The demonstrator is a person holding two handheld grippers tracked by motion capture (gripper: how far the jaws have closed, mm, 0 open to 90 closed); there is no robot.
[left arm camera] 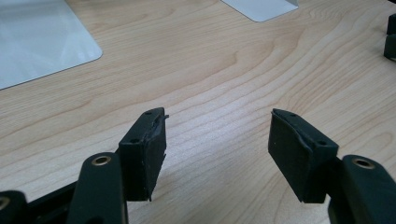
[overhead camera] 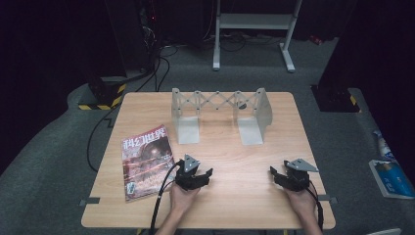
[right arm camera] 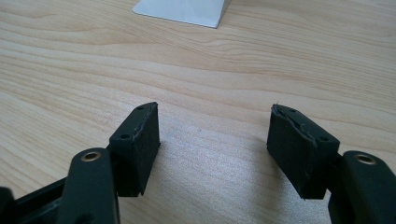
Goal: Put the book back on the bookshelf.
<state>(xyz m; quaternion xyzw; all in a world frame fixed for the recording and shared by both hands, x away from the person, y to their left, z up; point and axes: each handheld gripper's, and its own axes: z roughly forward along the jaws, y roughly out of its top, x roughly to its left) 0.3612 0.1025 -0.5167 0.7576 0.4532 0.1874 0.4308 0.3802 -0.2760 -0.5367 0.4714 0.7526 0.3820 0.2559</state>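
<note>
A grey metal extending book rack (overhead camera: 220, 113) stands upright at the far middle of the wooden table (overhead camera: 235, 200), with two flat base plates facing me. A magazine (overhead camera: 147, 161) with a reddish cover lies flat at the left. My left gripper (overhead camera: 197, 170) rests low over the table just right of the magazine, jaws open with bare wood between them (left arm camera: 217, 135). One base plate (left arm camera: 37, 37) lies ahead of it to the left. My right gripper (overhead camera: 279, 169) sits near the table's right front, open and empty (right arm camera: 215, 130), with the other base plate (right arm camera: 182, 9) ahead.
The right gripper's black tips (left arm camera: 391, 37) appear at the edge of the left gripper view. On the floor to the right lie a blue and white pack (overhead camera: 391, 177) and a spray bottle (overhead camera: 381, 143). A white stand (overhead camera: 254, 29) and cables sit behind the table.
</note>
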